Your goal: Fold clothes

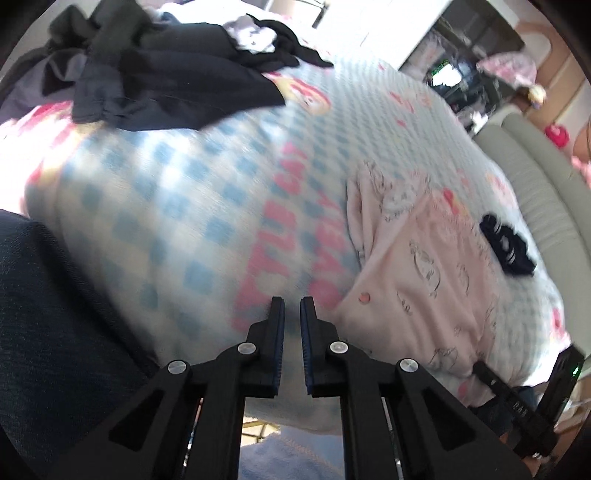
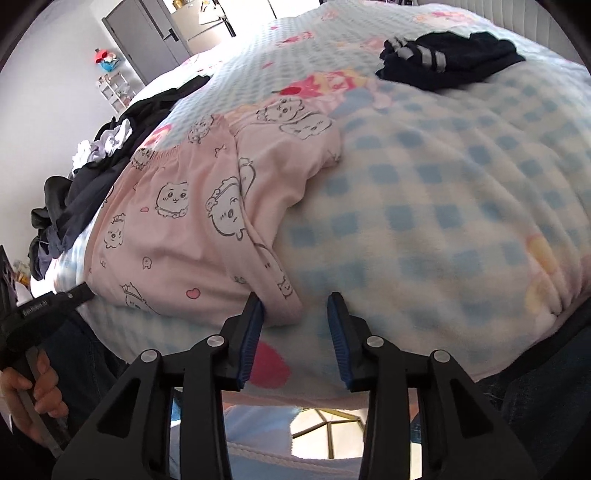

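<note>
Pink block letters run across the checked blanket (image 1: 177,206), too smeared for me to read. My left gripper (image 1: 292,306) is pinched nearly closed, nothing in it, just beside the pink pyjama bottoms (image 2: 192,221). My right gripper (image 2: 295,302) hangs part open around their near corner, pads off it. A dark clothes heap (image 1: 159,74) sits far back, with a folded navy garment (image 2: 450,62) by a grey door (image 2: 147,33).

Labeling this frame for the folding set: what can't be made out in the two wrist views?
- Left view: the blanket print is motion-blurred; its pink lettering is unreadable.
- Left view: the dark clothes pile is one mass; separate garments can't be told apart.
- Right view: the pink pajama hem lies at the right tool; contact with the pads is unclear.
- Right view: the folded dark garment is too small to identify.
</note>
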Available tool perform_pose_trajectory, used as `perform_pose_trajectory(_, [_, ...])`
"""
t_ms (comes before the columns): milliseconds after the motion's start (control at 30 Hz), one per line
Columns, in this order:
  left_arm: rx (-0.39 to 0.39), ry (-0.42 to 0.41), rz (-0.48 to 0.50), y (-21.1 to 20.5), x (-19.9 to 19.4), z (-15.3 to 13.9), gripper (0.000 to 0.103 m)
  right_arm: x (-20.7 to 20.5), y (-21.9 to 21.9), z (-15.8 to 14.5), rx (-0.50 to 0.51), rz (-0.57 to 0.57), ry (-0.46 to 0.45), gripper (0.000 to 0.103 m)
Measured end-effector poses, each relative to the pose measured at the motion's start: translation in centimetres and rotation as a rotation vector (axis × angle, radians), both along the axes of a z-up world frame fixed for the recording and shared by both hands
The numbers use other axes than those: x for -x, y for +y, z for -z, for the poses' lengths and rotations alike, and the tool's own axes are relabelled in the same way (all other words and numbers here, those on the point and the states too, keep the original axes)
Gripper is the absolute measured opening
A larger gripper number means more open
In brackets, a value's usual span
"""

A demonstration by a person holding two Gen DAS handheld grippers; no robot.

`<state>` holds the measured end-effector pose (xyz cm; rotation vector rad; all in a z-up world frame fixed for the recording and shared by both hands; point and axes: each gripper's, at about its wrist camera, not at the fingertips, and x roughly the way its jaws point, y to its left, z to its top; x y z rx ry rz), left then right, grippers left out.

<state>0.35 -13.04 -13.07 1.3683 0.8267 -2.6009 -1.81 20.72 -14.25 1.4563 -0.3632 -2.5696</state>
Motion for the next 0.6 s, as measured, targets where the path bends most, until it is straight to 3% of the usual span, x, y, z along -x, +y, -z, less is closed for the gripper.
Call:
perform_pose_trajectory(133, [-0.135,0.056,0.042,-0.4,0.0,-0.3,0.011,-0.8,1.1,-1.1,0.066,0.02,0.016,0.041])
perform_pose_trajectory(233, [-0.151,0.156,0.094,0.4,-1.1,-1.8,0.015,-1.0,0.9,-2.1,0.093,-0.007,0.043,0.043])
perform_pose_trajectory(300, [-0.131,0.164,0.147,1.5,-0.7,-2.0,0.015,-0.8,0.3,-2.4,0.08,-0.036,0.054,0.048])
perform_pose_trajectory(333, [-0.083,0.134,0.161,2.2,-0.2,-1.8,0.015,-0.7,-0.3,-2.2,0.04,-0.048,0.046,0.054])
perform_pose_trajectory(400, [0.005,0.061,0.179,3.4,0.6,-1.0,0.015,-0.2,-1.1,-1.1,-0.041,-0.046,0.024,0.055])
perform_pose_trajectory(500, [0.019,-0.04,0.164,3.5,1.8,0.6,0.017,-0.1,-0.4,0.6,-0.025,-0.037,-0.015,0.057])
perform_pose_trajectory(567, [0.01,-0.05,0.121,2.7,1.7,0.7,0.018,-0.2,0.4,0.8,0.004,-0.014,-0.017,0.058])
perform_pose_trajectory(600, [0.043,-0.047,0.078,2.2,1.5,0.4,0.018,-0.2,0.8,0.8,0.012,-0.001,-0.019,0.058])
